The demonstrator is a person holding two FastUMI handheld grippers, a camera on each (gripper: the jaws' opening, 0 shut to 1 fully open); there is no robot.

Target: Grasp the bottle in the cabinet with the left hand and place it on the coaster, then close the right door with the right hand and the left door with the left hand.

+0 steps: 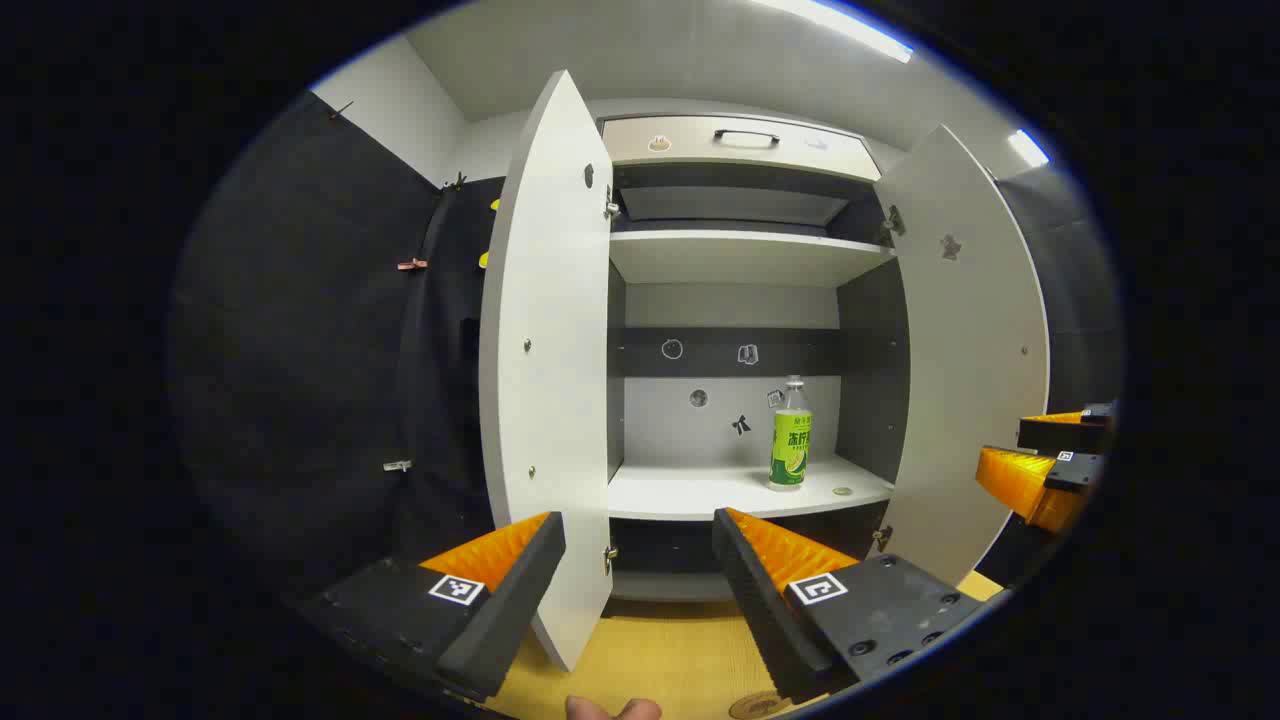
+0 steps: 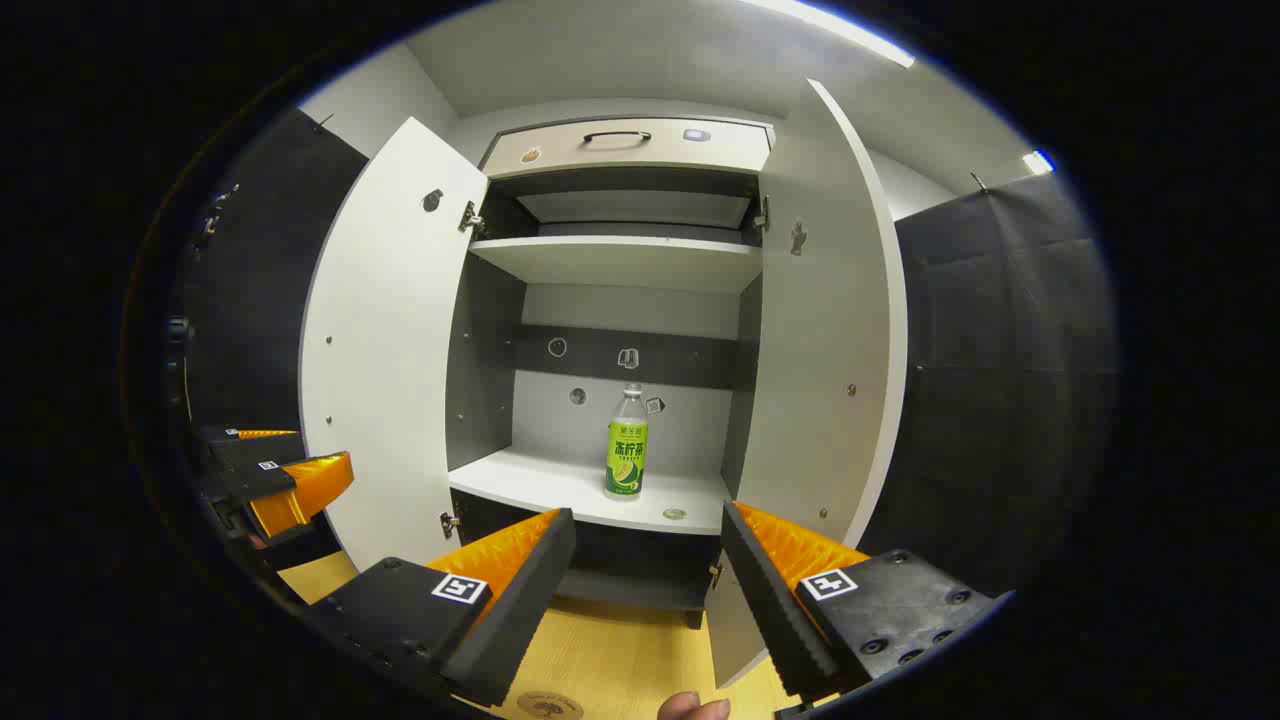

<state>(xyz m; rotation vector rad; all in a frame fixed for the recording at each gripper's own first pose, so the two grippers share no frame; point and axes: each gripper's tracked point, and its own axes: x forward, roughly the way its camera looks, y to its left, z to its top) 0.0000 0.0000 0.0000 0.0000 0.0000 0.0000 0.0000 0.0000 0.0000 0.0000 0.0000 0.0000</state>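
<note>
A cabinet [image 1: 740, 260] stood with both doors swung wide, its lower shelf [image 1: 700, 490] holding a green-labelled bottle [image 1: 789, 437], upright, toward the shelf's R side at about 1 o'clock from the left gripper [image 1: 638, 565]. That claw's fingers were spread apart, released, gripping nothing, well short of the shelf. In the left gripper view the left door [image 1: 545, 360] ran edge-on at 11 o'clock, just beside the L finger, while the right door [image 1: 965, 350] opened at 2 o'clock; the right gripper [image 1: 1040, 470] showed at 3 o'clock by that door's outer edge, its jaws apart too. A small round disc [image 1: 843, 491] lay on the shelf just R of the bottle, apart from it. From the right gripper view the bottle [image 2: 626, 443] stood at 12 o'clock, between the doors, w/ the disc [image 2: 674, 514] near its base; the right gripper [image 2: 648, 565] hung released and empty in front of the cabinet [image 2: 620, 260], the right door [image 2: 825, 330] at 1 o'clock, the left door [image 2: 385, 340] at 10 o'clock. The left gripper [image 2: 270, 475] appeared at 9 o'clock beside that door. A round coaster [image 2: 548, 706] lay on the wooden tabletop [image 2: 620, 670] at 6 o'clock, also at 5 o'clock in the left gripper view [image 1: 755, 706]. A drawer [image 1: 740, 140] w/ a dark handle topped the cabinet. Fingertips of a hand [image 2: 692, 708] edged in at the bottom.
</note>
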